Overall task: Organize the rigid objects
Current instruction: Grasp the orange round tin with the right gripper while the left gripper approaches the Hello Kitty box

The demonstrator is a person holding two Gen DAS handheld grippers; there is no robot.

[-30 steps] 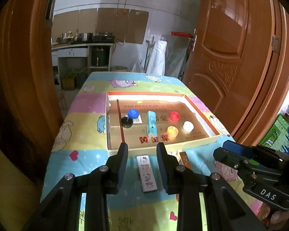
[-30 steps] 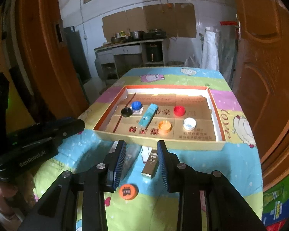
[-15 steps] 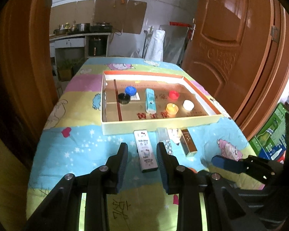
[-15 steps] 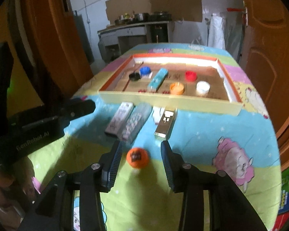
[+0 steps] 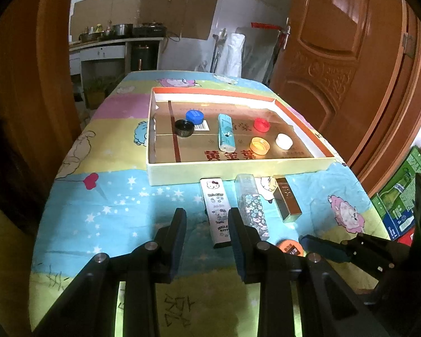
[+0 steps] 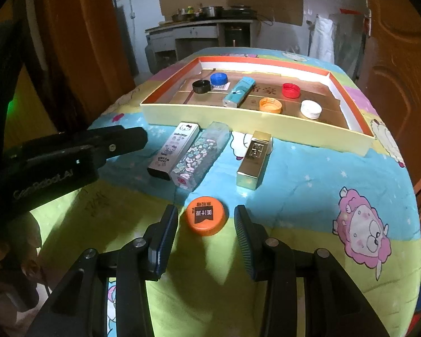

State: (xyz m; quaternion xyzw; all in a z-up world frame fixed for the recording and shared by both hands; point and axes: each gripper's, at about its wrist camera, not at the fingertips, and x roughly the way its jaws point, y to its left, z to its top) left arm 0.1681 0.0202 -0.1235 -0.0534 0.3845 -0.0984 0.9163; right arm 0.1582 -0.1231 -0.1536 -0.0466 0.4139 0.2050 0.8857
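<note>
The orange bottle cap (image 6: 206,215) is framed by the R gripper (image 6: 206,234), jaws apart, apparently not touching. The L gripper (image 5: 207,234), jaws apart, is held empty beside the Hello Kitty box (image 5: 216,210) on the tablecloth (image 6: 308,179).

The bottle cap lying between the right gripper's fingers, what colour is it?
Orange, with a dark label on top: the bottle cap shows best in the right wrist view.
</note>
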